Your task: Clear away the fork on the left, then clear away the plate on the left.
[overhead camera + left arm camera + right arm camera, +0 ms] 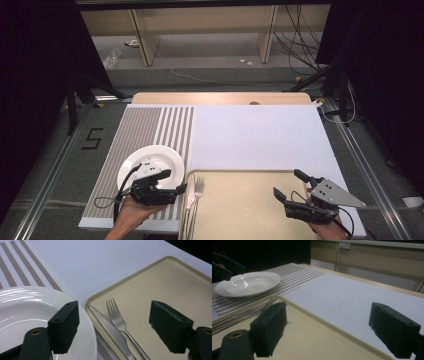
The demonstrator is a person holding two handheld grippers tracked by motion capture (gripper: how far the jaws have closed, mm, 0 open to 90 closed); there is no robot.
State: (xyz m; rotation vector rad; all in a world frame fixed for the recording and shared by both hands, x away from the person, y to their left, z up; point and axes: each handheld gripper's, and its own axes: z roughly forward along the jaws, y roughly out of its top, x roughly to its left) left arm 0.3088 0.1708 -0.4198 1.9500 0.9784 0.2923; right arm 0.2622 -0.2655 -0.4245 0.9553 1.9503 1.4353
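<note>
- Plate (151, 164), white and empty, lies on the striped placemat (145, 130) in the lower left of the high view. I judge that this part of the table setting is done.
- Left hand-held gripper (165, 186) hovers at the near rim of the plate. Its jaws stand wide with nothing between them, so the plate looks released.
- Fork (117, 320) and knife (110, 331) lie side by side at the left edge of the beige tray (250, 210), just beside the plate. They seem to be what is left to place.
- Right hand-held gripper (292, 192) waits over the right side of the tray, in the lower right of the high view. Its jaws are also wide and hold nothing.
- White mat (255, 135) on the tabletop beyond the tray carries nothing.
- My guess is that the work is at an early-to-middle stage.
</note>
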